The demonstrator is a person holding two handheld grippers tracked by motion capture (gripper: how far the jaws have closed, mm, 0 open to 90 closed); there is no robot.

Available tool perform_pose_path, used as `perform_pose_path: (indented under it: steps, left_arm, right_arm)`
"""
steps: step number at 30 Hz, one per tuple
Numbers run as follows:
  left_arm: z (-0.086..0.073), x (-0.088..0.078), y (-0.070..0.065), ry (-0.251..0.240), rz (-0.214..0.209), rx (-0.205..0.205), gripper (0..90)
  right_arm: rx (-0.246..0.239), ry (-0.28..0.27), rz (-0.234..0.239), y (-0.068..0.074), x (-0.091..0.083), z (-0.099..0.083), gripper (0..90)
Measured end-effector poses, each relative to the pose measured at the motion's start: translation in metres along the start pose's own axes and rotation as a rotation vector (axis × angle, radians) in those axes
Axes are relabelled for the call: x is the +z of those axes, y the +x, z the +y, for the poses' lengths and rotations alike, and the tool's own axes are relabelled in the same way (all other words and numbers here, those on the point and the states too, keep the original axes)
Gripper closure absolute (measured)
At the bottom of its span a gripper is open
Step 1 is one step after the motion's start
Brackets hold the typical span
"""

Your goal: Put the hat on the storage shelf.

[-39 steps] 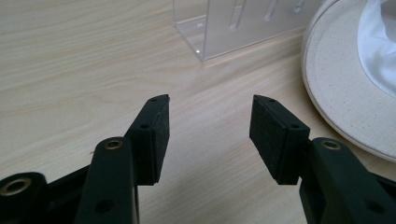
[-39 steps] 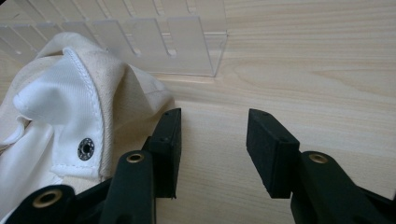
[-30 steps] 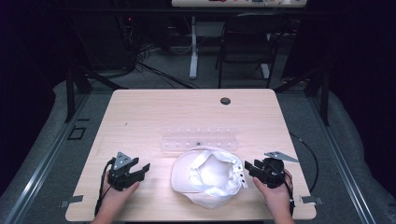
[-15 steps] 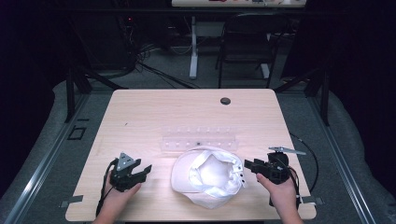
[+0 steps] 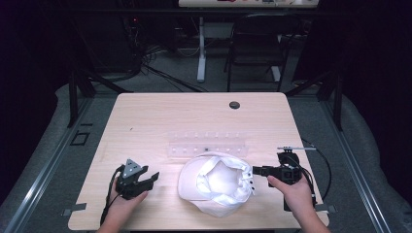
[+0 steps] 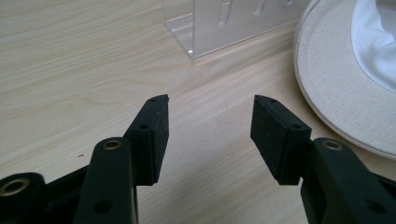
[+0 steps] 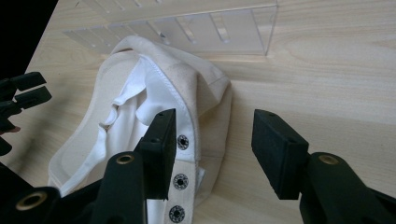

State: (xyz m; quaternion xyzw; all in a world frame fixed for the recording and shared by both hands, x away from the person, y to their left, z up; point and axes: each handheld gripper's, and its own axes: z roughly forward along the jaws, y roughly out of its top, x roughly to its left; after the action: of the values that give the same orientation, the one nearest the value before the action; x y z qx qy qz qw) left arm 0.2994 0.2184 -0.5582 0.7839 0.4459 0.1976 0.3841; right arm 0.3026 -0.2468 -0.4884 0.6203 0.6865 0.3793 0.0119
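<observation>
A: What has changed at the right gripper (image 5: pixel 259 170)?

B: Its fingers have just been opening off the cap (image 5: pixel 217 183), near the desk's (image 5: pixel 145 121) front edge.

A: The left gripper (image 5: pixel 151 177)?

B: Open, empty; the cap is released.

Both grippers, left (image 5: pixel 151 177) and right (image 5: pixel 258 170), hold their fingers apart.

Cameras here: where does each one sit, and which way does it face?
High view: above the table's near side, facing forward and down; both forearms, left hand-held gripper, right hand-held gripper.
Left gripper view: behind its own open jaws, facing the table.
Right gripper view: behind its own jaws, facing the cap's snap strap.
All share the white cap and clear rack.
</observation>
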Motion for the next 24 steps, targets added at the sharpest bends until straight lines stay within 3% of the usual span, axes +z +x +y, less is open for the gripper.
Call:
perform_pose_path:
  steps: [14, 24]
  left_arm:
    - [0.0, -0.001, 0.0, 0.001, -0.006, 0.002, 47.6]
    - [0.0, 0.0, -0.002, 0.006, -0.006, 0.002, 47.5]
  right_arm:
    - [0.022, 0.097, 0.018, 0.016, -0.003, 0.013, 49.7]
    - [0.046, 0.186, 0.047, 0.016, 0.004, 0.012, 48.0]
